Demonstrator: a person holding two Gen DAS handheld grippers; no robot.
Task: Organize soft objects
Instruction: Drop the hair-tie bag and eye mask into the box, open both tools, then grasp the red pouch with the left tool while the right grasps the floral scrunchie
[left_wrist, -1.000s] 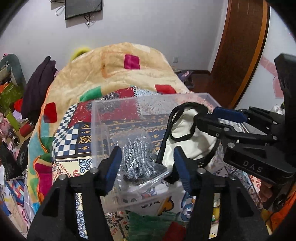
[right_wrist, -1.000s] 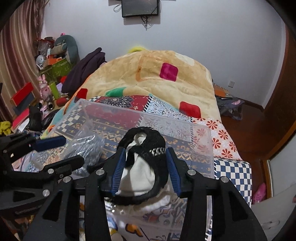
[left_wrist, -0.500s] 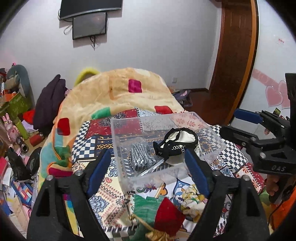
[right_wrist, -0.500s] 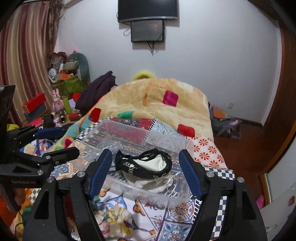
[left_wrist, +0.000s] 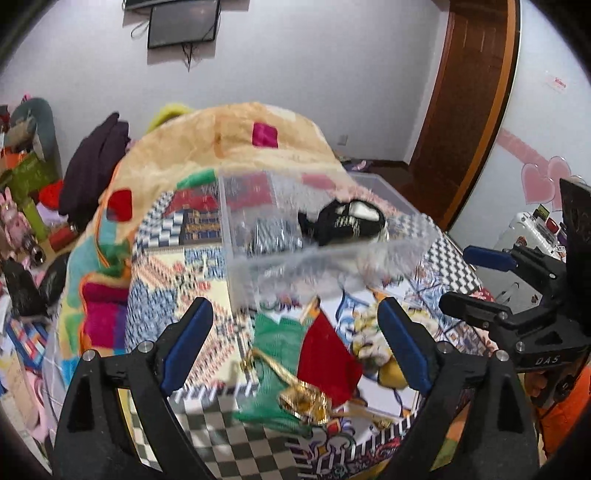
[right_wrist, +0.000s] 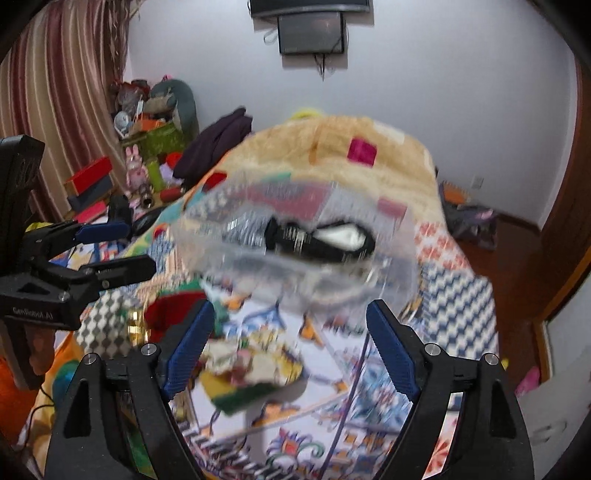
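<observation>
1. Left wrist view: the left gripper (left_wrist: 295, 339) hung spread wide and empty, above the bed. Just ahead and below between its fingers lay a green-and-red pouch (left_wrist: 306, 365) with gold trim; beyond it stood the clear bin (left_wrist: 332, 258), holding a black-and-white cap (left_wrist: 345, 221) and a silvery bundle (left_wrist: 273, 236). The loose gold cord might have snagged a finger, and the slack cloth could have slipped from a shallow pinch.

2. Right wrist view: the right gripper (right_wrist: 291, 347) was likewise spread and empty. A yellow-green soft toy (right_wrist: 251, 376) lay blurred below its fingers. With both grippers near, they risked colliding, or nudging the light bin.
</observation>
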